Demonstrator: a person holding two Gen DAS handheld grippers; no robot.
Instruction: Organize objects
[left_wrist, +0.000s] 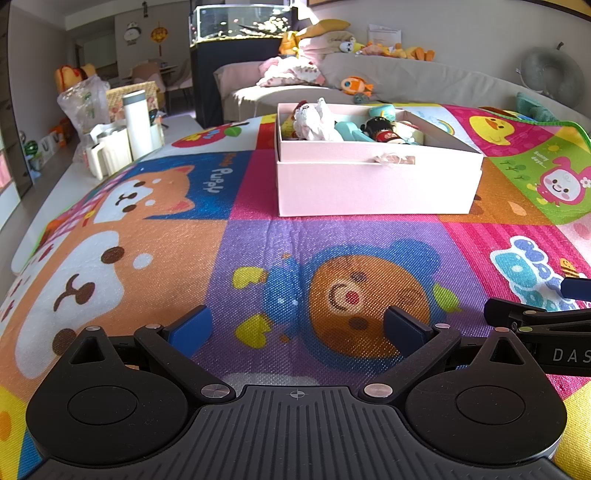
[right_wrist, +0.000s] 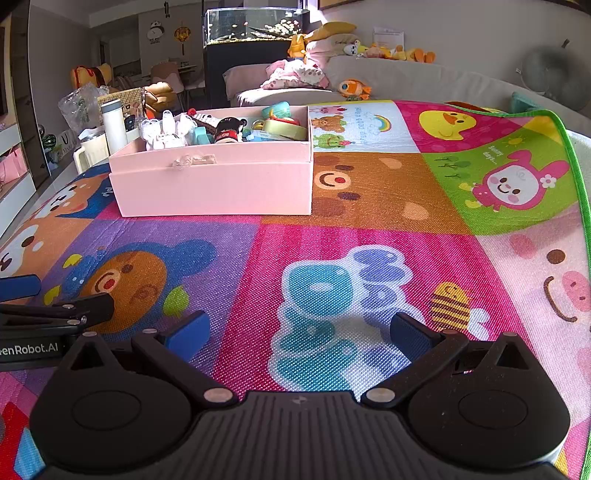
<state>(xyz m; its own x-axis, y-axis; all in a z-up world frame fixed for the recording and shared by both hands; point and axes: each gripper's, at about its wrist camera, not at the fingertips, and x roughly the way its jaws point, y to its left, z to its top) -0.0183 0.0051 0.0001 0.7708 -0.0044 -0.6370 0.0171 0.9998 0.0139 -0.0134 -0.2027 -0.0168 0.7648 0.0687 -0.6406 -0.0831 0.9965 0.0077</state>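
At the bottom of each view, the left gripper (left_wrist: 297, 325) and the right gripper (right_wrist: 299, 330) have their blue fingers wide apart, holding nothing, low over the colorful play mat (left_wrist: 258, 236). They sit side by side. Bare mat fills the middle of both frames. Farther back, the pink box (left_wrist: 373, 184) sits on the mat, full of small toys (left_wrist: 354, 125). The mat's green edge (right_wrist: 576, 177) curves along the right side.

A box (left_wrist: 376, 184) is set on the play mat (left_wrist: 258, 236), ahead of both grippers. Toys (left_wrist: 380, 127) are piled in it. A bottle (left_wrist: 137, 123) is placed left of the box, off the mat. A sofa (left_wrist: 406, 79) is seen behind.
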